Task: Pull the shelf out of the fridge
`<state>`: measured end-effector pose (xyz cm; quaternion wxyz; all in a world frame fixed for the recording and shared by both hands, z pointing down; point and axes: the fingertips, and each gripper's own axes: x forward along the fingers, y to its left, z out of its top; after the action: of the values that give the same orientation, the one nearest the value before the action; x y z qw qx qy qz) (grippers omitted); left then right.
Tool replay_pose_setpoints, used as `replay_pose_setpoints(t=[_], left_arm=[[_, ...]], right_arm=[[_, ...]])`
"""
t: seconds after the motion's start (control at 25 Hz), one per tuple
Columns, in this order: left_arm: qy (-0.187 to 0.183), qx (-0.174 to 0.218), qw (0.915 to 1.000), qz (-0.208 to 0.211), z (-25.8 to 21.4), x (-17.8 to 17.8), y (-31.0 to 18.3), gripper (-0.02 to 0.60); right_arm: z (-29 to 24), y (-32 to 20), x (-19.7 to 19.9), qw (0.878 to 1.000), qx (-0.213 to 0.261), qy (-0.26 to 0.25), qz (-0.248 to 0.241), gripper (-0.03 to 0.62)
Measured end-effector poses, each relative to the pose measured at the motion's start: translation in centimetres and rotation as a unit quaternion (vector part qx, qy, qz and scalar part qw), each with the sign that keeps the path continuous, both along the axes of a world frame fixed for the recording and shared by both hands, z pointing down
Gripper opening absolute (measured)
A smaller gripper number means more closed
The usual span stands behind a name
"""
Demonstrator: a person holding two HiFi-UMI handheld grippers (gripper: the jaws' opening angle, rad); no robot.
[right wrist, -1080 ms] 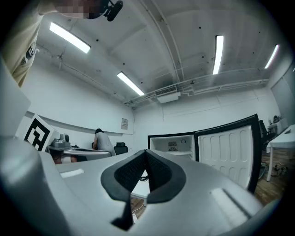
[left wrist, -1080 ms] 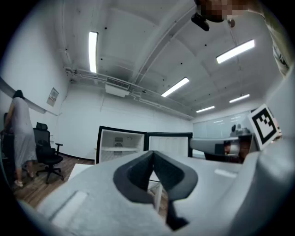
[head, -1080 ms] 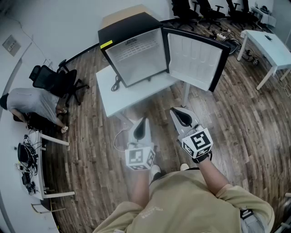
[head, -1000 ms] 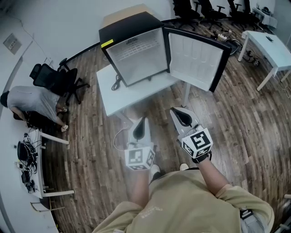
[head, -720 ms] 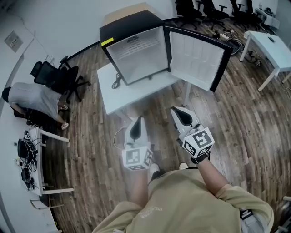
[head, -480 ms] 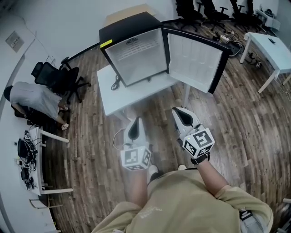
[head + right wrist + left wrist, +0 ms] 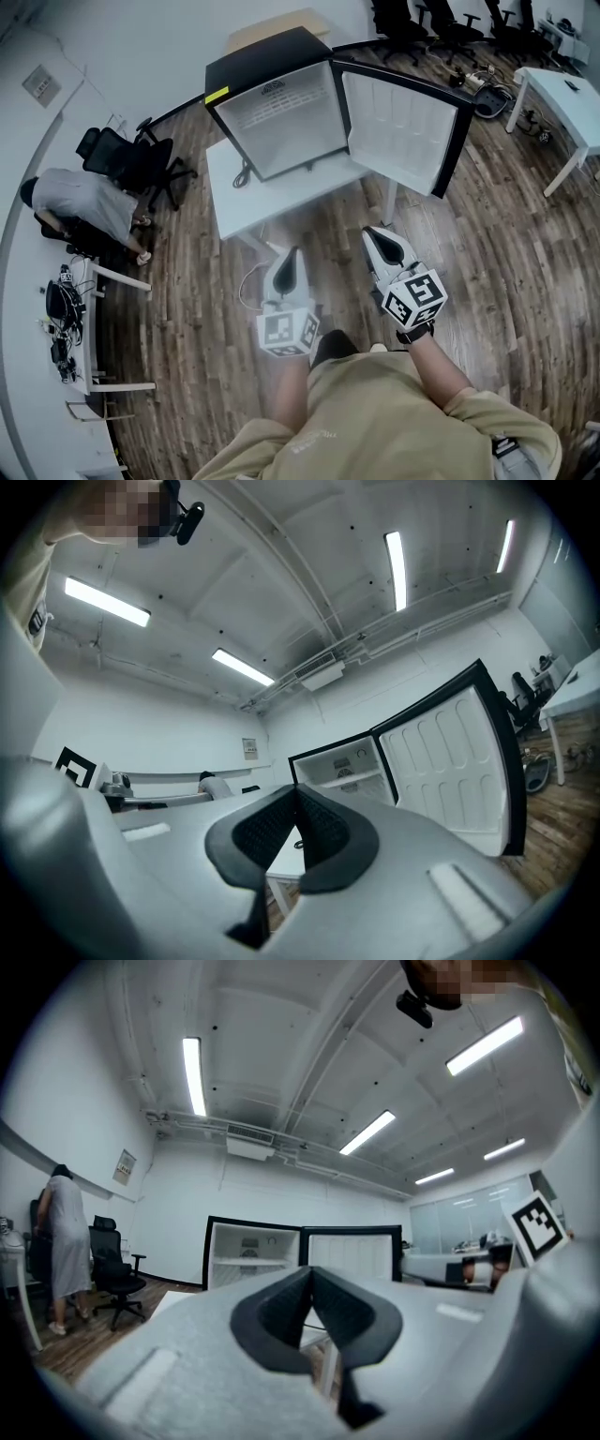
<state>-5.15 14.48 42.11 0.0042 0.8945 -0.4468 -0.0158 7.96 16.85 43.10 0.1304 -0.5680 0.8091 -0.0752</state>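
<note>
White shelf [image 7: 248,1261] inside open black fridge [image 7: 281,122], upper centre; grey left gripper [image 7: 291,255], right gripper [image 7: 380,234] below, jaws together, empty.

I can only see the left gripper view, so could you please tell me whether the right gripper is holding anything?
Observer: No. In its own view the right gripper has its jaws together, with nothing between them.
Operator: Thank you. How close are the two grippers to the fridge?
Observer: Not close. The head view shows the left gripper and the right one side by side over the wooden floor. Both are short of the near edge of the white table that the fridge stands on.
</note>
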Motion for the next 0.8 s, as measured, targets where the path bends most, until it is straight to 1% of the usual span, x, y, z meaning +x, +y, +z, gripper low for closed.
replay_pose_setpoints(t=[0.16,0.28,0.56,0.8], left_arm=[[-0.007,-0.007,0.9999,-0.009,0.9,-0.2,-1.2,0.002],[-0.002,-0.006,0.9999,-0.015,1.4,-0.6,-3.3,0.002],[0.019,-0.009,0.9998,-0.007,1.3,-0.2,-10.8,0.002],[0.039,-0.010,0.9991,-0.012,0.6,-1.8,-18.1,0.002]], right_arm=[[1.3,-1.7,-1.5,0.999,-0.015,-0.008,-0.028,0.005],[1.9,-3.3,-2.9,0.999,-0.018,-0.003,-0.045,0.005],[2.6,-10.1,-4.4,0.998,-0.038,0.008,-0.058,0.005],[1.3,-17.3,-5.0,0.998,-0.036,0.018,-0.051,0.005]])
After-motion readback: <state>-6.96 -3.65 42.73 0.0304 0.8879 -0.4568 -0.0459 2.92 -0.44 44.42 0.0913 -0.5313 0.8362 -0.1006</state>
